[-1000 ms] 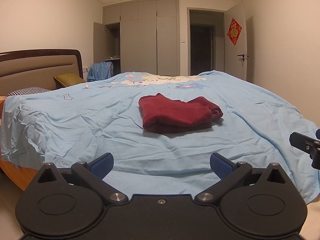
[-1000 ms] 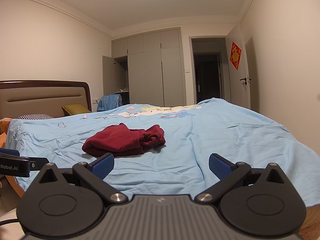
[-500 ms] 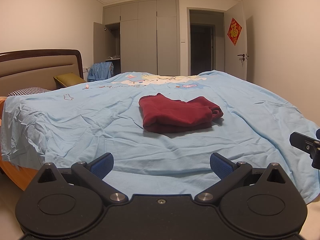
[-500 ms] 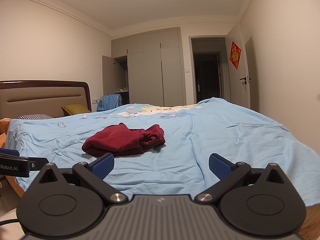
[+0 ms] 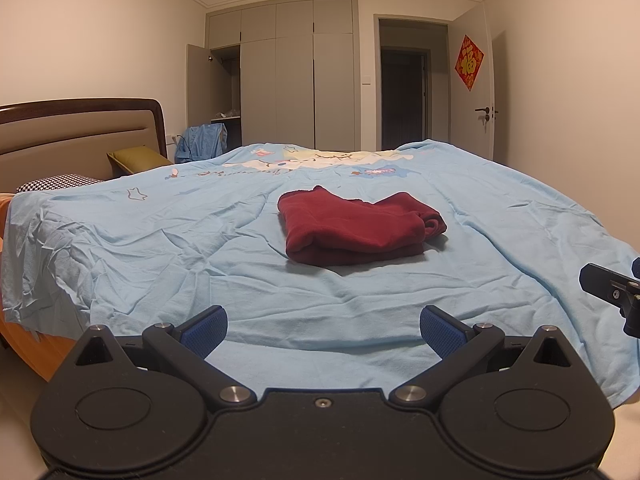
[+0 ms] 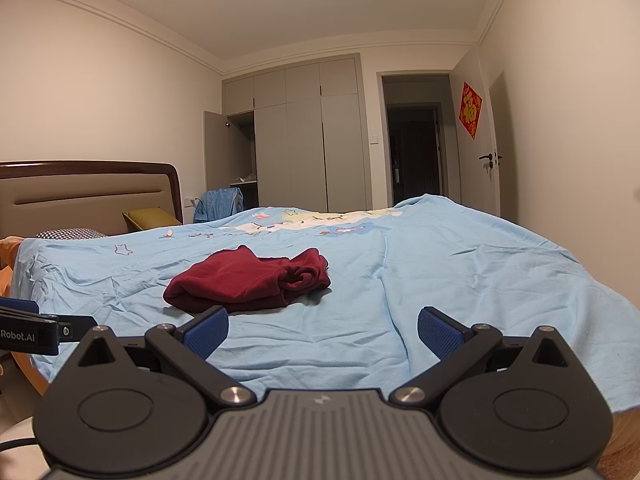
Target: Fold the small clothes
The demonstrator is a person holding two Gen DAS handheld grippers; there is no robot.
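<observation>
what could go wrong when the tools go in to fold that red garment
The dark red garment lies bunched in thick layers, so an open tool may pinch several at once. The loose, wrinkled blue sheet beneath could get caught too. The right tool sits off to the garment's side, so its reach may be awkward.

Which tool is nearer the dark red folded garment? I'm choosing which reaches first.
Left, narrowly. The left tool faces the dark red folded garment almost squarely; for the right tool it lies ahead and leftward. Neither touches it.
</observation>
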